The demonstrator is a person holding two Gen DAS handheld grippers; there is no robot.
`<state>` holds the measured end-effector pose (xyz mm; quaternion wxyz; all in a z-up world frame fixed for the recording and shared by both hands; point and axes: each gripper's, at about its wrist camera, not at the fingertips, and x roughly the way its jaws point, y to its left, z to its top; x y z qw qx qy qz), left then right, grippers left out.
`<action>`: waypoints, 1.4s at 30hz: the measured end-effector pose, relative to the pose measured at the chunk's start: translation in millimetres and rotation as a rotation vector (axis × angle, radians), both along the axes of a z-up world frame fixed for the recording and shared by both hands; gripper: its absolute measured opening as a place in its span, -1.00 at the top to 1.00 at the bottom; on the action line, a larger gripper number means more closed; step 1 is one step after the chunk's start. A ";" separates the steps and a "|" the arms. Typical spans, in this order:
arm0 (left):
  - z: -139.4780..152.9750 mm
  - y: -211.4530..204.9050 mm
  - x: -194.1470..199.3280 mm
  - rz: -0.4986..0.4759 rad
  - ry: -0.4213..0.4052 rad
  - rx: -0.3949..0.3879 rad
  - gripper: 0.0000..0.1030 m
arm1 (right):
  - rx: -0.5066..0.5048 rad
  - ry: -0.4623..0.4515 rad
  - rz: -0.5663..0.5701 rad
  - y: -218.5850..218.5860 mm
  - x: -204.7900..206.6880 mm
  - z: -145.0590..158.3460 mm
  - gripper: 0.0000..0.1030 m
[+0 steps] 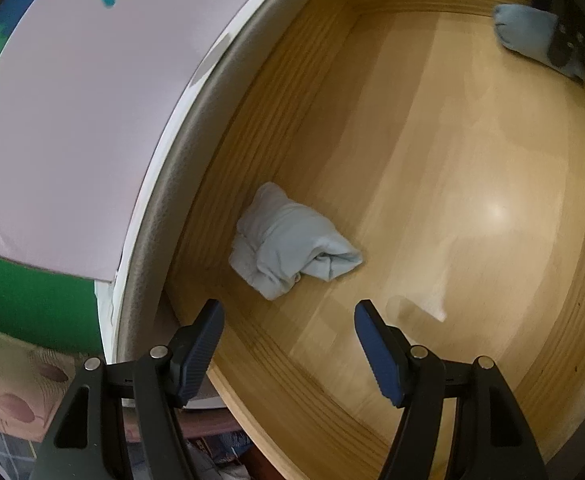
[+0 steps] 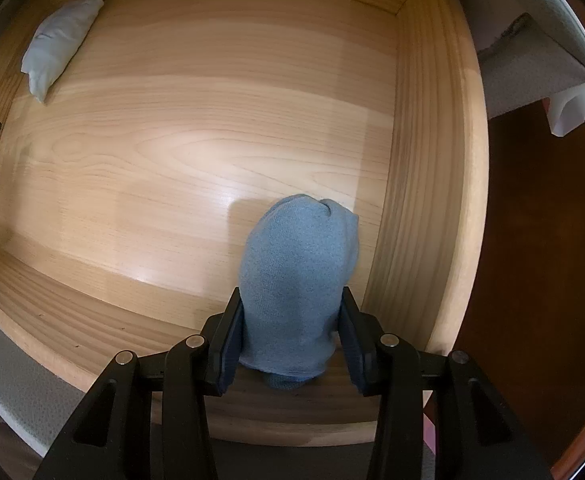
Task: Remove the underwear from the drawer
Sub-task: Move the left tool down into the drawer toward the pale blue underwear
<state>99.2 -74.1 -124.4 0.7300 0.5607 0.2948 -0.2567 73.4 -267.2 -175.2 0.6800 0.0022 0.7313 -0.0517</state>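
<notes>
The right gripper (image 2: 290,332) is clamped on the blue roll (image 2: 296,280), not yet lifted from the drawer (image 2: 420,160). The left gripper (image 1: 288,344) hangs wide open near the pale roll (image 1: 292,246), which lies untouched.

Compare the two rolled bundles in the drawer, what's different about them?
The blue bundle is a deeper, darker blue; the pale bundle is a washed-out, near-white blue. The blue bundle is clamped in the right claw; the pale bundle lies free on the drawer floor, with the open left claw short of it. The blue one sits near the right wall, the pale one at the opposite side. Both are rolled soft cloth.
</notes>
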 end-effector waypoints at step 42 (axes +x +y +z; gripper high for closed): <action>-33.2 -30.1 -6.2 -0.167 -0.066 0.091 -0.33 | 0.000 -0.004 0.001 6.2 0.4 0.4 0.19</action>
